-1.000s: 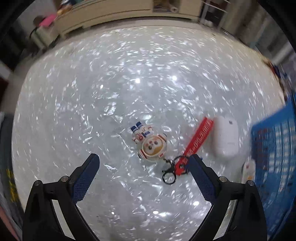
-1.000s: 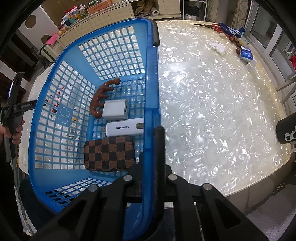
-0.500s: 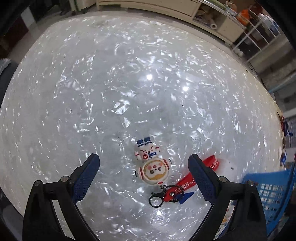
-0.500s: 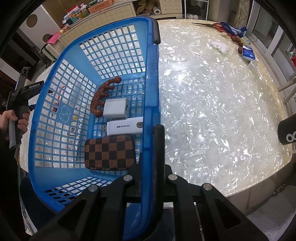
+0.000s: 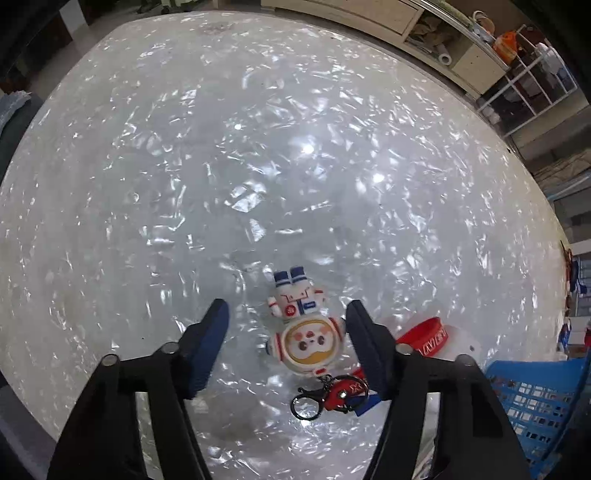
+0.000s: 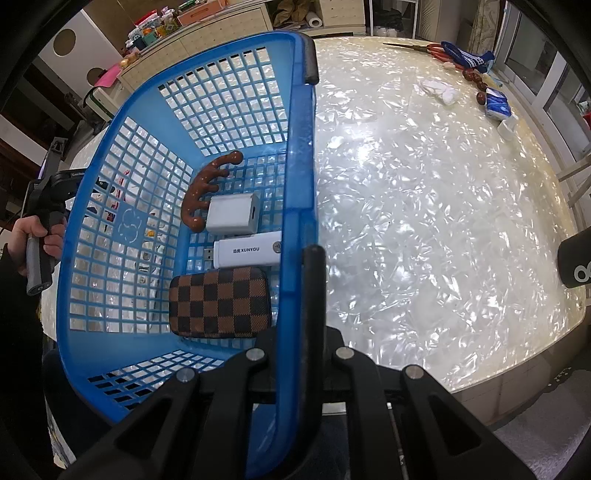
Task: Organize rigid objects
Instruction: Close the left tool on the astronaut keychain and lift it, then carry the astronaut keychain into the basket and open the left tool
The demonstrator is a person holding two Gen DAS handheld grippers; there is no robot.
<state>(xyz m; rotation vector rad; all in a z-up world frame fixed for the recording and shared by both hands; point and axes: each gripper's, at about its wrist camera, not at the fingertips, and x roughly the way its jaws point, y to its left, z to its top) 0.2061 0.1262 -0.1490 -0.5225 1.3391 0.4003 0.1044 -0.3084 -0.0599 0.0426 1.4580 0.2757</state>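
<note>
Now that the left tool [image 5: 286,317] has been closing around the astronaut keychain [image 5: 306,332], pads not touching yet, while the right tool [image 6: 299,266] clamps the blue basket [image 6: 295,155] rim, pickup looks imminent.

Setting: a lived-in home room, likely a dining or living area. Landmark: a large table [image 6: 424,221] with a glossy, pearl-like top. Beyond the table's far edge, a long pale cabinet [image 6: 236,22] loaded with boxes and small clutter, an open shelf below holding a paper roll [image 6: 314,22]. Past the table's far right corner, a white wire rack [image 5: 532,85] with household items. On the table's far right edge, scissors [image 6: 417,46], a sock [image 6: 469,59] and tissue packs [image 6: 496,105]. To the table's right, window frames [image 6: 546,74].
</note>
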